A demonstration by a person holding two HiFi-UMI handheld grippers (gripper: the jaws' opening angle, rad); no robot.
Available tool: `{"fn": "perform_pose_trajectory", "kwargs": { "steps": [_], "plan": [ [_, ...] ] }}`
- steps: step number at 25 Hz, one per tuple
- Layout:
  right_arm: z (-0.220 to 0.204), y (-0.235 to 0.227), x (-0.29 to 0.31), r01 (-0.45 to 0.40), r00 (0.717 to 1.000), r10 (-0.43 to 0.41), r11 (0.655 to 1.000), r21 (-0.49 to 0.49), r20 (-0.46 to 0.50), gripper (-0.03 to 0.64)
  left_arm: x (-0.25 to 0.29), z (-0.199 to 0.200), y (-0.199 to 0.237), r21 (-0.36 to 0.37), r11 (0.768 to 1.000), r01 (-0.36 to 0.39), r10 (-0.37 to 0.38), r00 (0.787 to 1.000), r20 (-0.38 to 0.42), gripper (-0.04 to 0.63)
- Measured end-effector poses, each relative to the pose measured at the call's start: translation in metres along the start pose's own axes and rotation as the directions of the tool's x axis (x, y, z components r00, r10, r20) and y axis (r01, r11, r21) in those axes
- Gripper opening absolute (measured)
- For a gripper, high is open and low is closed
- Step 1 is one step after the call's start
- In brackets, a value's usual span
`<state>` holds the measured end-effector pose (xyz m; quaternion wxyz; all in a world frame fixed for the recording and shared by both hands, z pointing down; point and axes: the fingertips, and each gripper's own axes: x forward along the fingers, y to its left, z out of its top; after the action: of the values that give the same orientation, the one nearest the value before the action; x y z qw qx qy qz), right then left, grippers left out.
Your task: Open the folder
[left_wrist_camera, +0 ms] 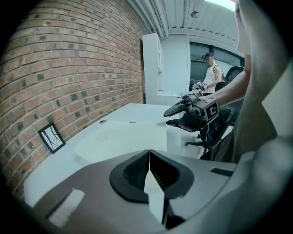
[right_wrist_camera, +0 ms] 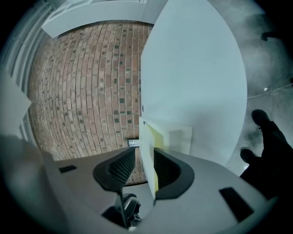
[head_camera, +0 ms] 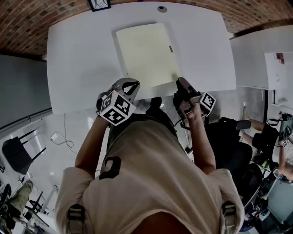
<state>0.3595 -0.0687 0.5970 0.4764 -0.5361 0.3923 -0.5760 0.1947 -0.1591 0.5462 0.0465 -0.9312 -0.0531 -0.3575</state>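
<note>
A pale yellow folder [head_camera: 146,55] lies flat on the white table [head_camera: 73,55], reaching to the table's near edge. My left gripper [head_camera: 130,84] is at the folder's near left corner. In the left gripper view its jaws [left_wrist_camera: 149,157] are shut on a thin sheet edge of the folder [left_wrist_camera: 123,137]. My right gripper [head_camera: 181,84] is at the near right corner. Its jaws [right_wrist_camera: 145,169] stand apart around the folder's cover [right_wrist_camera: 167,137]. The cover lies against one pad, with a gap to the other. The right gripper [left_wrist_camera: 183,116] also shows in the left gripper view.
A small framed picture [head_camera: 99,4] leans against the brick wall behind the table. A round grommet [head_camera: 162,8] sits at the table's far edge. A black office chair [head_camera: 229,137] stands to my right, a second white desk [head_camera: 256,55] further right. A person [left_wrist_camera: 211,73] stands far off.
</note>
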Motion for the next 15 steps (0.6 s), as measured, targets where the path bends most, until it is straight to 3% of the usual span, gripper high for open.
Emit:
{"fn": "perform_pose_trajectory", "kwargs": {
  "steps": [9,15],
  "plan": [
    [-0.005,0.006,0.007,-0.040,0.996,0.035,0.997,-0.064,-0.081,0.100,0.004,0.007,-0.001,-0.006,1.000,0.001,-0.001,1.000,0.010,0.006],
    [-0.006,0.008,0.009,-0.066,0.992,0.059,0.996,-0.060,-0.110,0.100,0.017,0.027,-0.009,0.071,0.997,-0.001,-0.001,0.999,0.033,0.008]
  ]
}}
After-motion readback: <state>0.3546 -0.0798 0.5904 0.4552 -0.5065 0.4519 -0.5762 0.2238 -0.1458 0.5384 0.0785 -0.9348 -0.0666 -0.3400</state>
